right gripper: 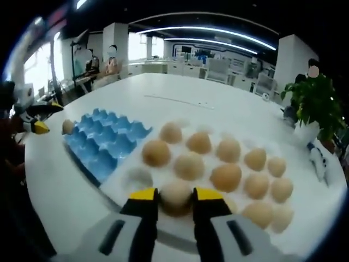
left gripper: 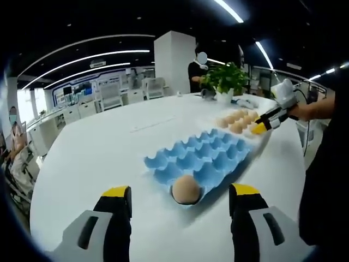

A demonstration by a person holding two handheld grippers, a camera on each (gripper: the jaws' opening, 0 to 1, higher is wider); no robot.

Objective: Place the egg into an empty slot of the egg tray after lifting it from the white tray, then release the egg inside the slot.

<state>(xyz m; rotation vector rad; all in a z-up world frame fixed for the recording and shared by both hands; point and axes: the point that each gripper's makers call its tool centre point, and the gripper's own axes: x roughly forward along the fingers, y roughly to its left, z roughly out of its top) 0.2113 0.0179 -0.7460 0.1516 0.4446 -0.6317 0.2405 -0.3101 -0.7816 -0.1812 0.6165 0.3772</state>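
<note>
Pale brown egg on white tray, nipped between right gripper jaws. Right gripper view: more eggs in rows. Left gripper view: left gripper jaws wide apart; blue moulded egg tray holds one brown egg in nearest slot.

White table bears blue egg tray, white tray, potted plant.
</note>
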